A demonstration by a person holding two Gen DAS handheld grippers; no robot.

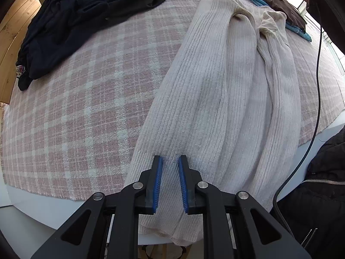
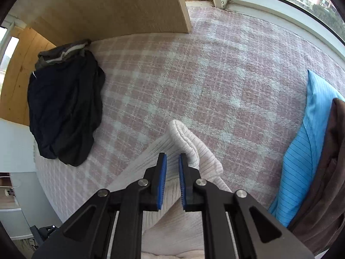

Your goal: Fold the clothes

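A cream ribbed sweater (image 1: 215, 86) lies lengthwise on a pink plaid blanket (image 1: 75, 108), one sleeve folded across its chest. Its hem hangs over the near table edge. My left gripper (image 1: 170, 161) points straight down at the hem end, its blue pads narrowly apart and pinching a small ridge of knit. In the right wrist view my right gripper (image 2: 172, 159) is at the sweater's (image 2: 172, 226) far end. There a rounded fold of knit (image 2: 183, 136) stands up against the right pad, pinched between the narrow jaws.
A heap of dark clothes (image 1: 86, 17) (image 2: 64, 112) lies at the blanket's left. A folded blue garment (image 2: 306, 151) under a brown one (image 2: 327, 172) sits at the right. A black cable (image 1: 317, 86) and a person's black jacket (image 1: 319, 194) are near right. A wooden board (image 2: 107, 10) and window frame (image 2: 280, 10) stand beyond.
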